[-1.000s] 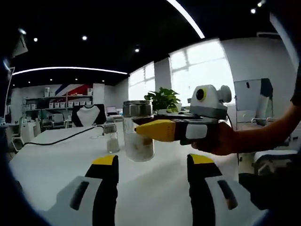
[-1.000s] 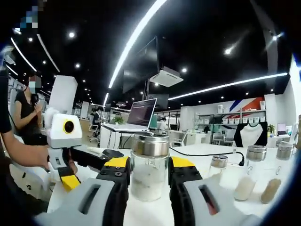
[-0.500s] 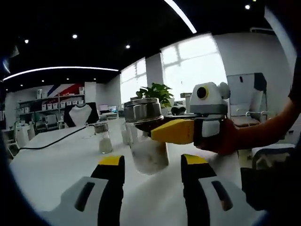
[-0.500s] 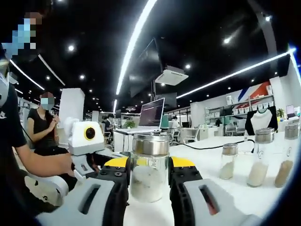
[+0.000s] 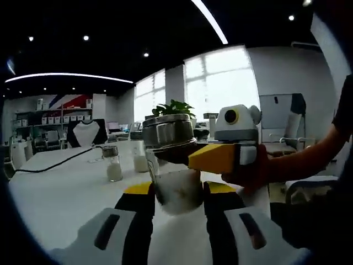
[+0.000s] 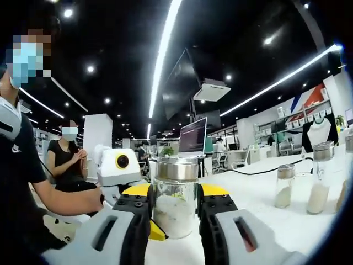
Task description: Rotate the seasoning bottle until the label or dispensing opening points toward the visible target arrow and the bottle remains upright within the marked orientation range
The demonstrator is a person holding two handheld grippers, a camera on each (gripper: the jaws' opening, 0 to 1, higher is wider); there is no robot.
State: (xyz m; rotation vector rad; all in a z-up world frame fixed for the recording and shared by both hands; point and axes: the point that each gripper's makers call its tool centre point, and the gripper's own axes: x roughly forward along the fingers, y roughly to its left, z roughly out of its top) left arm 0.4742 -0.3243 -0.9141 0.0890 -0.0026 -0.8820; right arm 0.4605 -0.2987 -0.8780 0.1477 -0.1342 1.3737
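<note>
Nearest, the right tool (image 6: 174,212) was clamped on the seasoning bottle (image 6: 175,199), held upright above the white tabletop (image 6: 265,201). Just behind the bottle, the left tool (image 5: 177,200) stood parted around its base, gripping nothing. Beyond the bottle, two smaller shakers (image 6: 283,186) stood apart on the tabletop.

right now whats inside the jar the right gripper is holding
The seasoning bottle, clamped by the right gripper, holds a whitish powder filling its lower part; the upper part looks empty. The metal lid hides the top, and the jaws cover its sides.
</note>
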